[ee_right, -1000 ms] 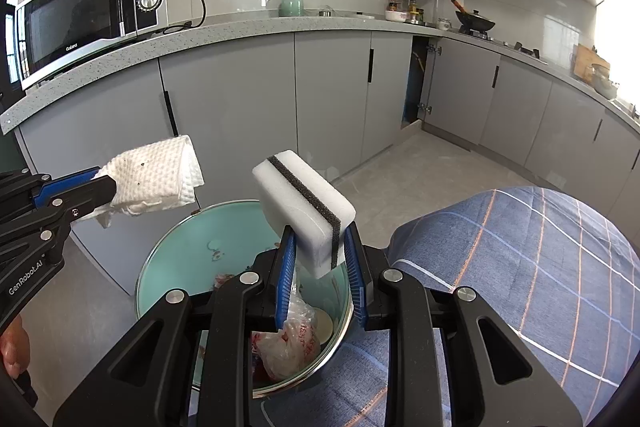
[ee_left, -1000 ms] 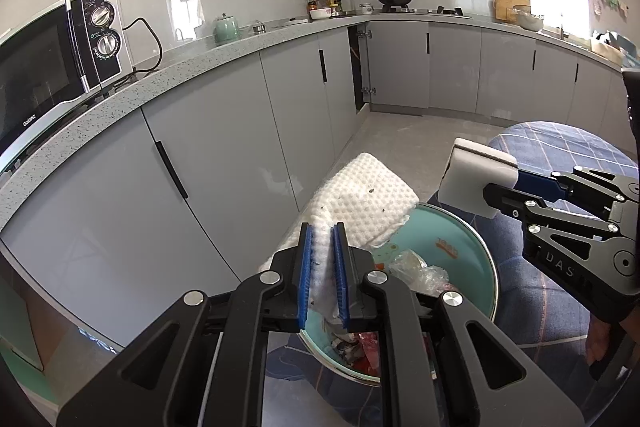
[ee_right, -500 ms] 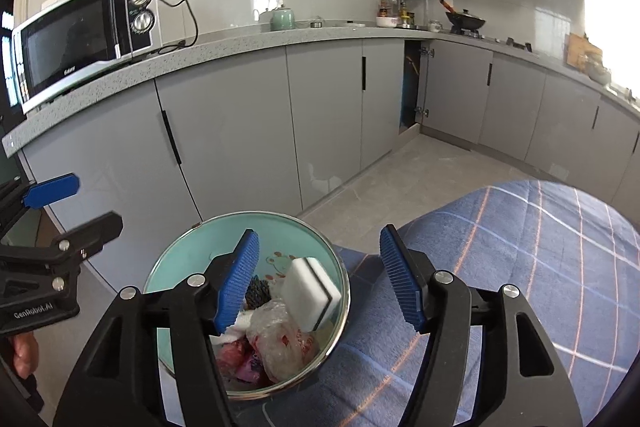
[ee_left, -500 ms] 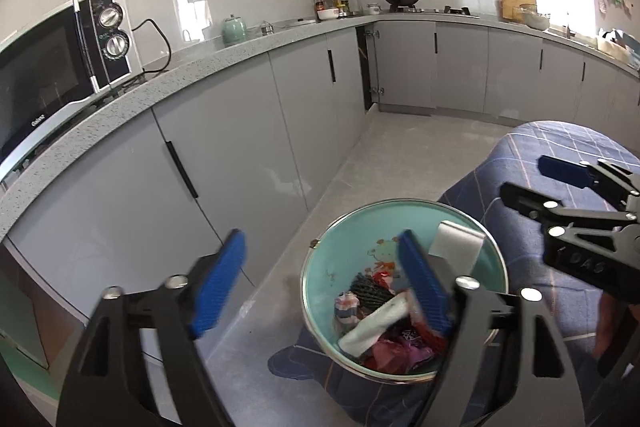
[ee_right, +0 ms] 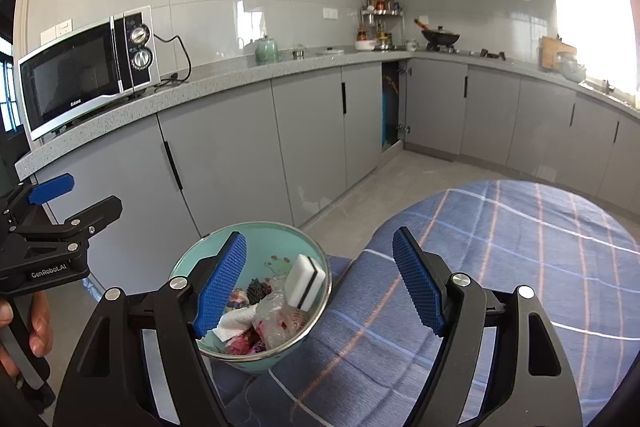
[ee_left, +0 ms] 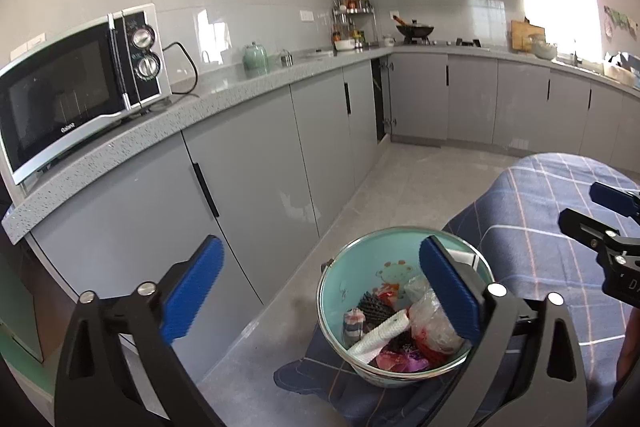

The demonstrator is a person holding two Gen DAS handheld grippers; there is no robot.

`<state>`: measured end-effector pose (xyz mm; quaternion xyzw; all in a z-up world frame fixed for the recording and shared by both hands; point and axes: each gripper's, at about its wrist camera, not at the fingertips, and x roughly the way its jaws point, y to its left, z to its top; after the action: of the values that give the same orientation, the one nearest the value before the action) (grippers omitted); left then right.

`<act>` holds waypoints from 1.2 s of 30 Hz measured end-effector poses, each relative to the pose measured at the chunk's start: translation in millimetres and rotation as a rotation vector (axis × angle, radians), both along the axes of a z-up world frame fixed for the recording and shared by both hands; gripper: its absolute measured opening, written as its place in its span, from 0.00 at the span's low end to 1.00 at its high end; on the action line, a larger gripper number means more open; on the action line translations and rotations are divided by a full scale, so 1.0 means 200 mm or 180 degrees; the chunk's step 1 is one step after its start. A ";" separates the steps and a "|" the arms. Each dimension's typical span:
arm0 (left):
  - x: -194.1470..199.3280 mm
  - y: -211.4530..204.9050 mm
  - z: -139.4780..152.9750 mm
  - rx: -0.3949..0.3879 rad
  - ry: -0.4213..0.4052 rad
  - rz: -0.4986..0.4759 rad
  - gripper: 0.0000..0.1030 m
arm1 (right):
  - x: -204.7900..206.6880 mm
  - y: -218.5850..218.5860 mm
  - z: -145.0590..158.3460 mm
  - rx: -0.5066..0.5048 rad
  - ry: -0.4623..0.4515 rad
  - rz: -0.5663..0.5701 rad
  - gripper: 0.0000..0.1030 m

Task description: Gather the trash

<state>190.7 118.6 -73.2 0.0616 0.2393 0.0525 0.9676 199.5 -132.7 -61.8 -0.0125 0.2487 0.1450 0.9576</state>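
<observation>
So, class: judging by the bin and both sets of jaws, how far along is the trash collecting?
Done: the white sponge and rolled white cloth lie in the teal bin with other rubbish. In hand: nothing; the left gripper and right gripper have empty jaws, still opening. Left: no loose trash shows on the blue plaid cloth.

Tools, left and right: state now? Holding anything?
Left tool: open and opening further, holding nothing.
Right tool: open and opening further, holding nothing; the sponge lies in the bin.
</observation>
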 end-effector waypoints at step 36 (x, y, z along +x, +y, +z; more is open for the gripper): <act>-0.09 0.02 0.10 0.0000 -0.0163 0.0018 0.95 | -0.12 -0.08 0.11 0.0047 -0.0189 -0.0144 0.75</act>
<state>172.0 122.4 -53.6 0.0595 0.2146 0.0567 0.9732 175.0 -148.0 -39.9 -0.0040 0.2193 0.1247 0.9677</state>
